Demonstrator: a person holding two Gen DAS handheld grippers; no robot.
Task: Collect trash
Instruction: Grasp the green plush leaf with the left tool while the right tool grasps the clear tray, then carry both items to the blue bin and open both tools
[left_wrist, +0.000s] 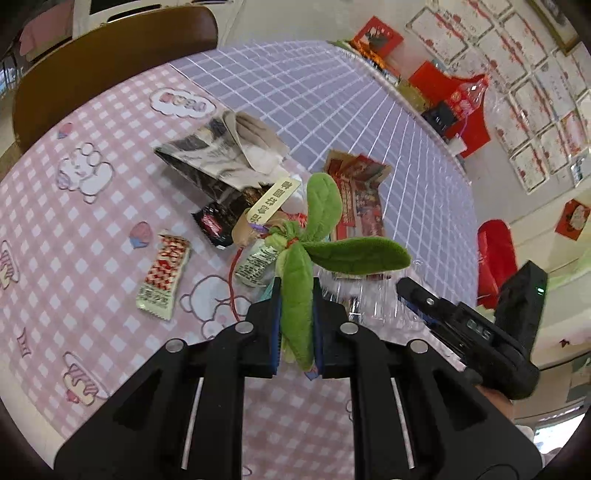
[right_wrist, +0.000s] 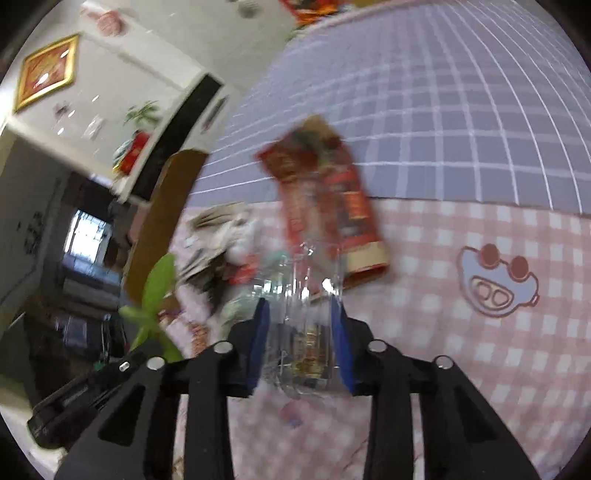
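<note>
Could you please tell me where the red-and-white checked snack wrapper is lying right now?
In the left wrist view, the red-and-white checked snack wrapper lies flat on the pink checked tablecloth, left of the trash pile, just beside the black wrapper.

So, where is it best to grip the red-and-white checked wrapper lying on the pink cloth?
Probably the red-and-white checked wrapper is best pinched across its narrow width near the middle, coming down from above. It lies flat and alone, its long sides free, while its crimped ends are thin.

Counted on the checked tablecloth: one folded newspaper, one red-and-white snack wrapper, one black wrapper, one red printed packet. One green plush leaf sprig and one clear plastic container are listed. Two grippers are recorded.
</note>
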